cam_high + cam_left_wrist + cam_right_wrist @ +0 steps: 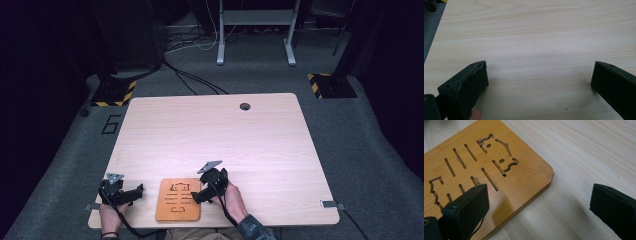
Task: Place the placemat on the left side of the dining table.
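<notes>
Looks like a lab or test room, dimly lit beyond the work area. Pale wood table (250, 135) with a cable hole (245, 106), standing on grey carpet (360, 150). Hazard-striped black base plates (330, 86) at either far corner, loose cables (192, 80) trailing across the floor, white metal stand legs (256, 30) behind.

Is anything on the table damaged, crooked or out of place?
Nothing stands out. The wooden board lies flat and square near the table's front edge; its slots are cut-outs, not damage. Both grippers, left and right, are open beside it.
</notes>
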A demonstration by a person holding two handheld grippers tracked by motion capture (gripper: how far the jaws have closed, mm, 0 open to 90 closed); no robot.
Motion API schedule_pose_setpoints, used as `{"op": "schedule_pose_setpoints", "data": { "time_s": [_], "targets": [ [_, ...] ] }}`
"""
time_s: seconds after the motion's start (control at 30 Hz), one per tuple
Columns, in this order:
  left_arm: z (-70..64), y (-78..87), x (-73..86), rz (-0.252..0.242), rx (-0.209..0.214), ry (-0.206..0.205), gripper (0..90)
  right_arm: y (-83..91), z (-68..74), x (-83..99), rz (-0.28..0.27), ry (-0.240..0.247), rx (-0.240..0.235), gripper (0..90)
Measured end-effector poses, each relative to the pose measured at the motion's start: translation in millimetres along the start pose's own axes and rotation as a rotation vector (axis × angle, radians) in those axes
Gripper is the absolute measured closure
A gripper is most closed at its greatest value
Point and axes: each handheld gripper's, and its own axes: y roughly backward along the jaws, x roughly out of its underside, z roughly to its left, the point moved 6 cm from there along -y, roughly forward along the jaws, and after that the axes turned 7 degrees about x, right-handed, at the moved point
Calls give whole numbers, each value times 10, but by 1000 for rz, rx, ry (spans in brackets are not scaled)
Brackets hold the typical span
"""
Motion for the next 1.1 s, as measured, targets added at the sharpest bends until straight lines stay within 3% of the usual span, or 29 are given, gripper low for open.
{"op": "schedule_pose_setpoints", "data": {
  "time_s": [0.47,1.1],
  "targets": [
    [0,-1,0,0,-1,0,7,-87,57,15,19,6,-2,17],
    [-1,-1,0,-1,-1,1,7,-22,-65,109,43,1,-3,0]
  ]
}}
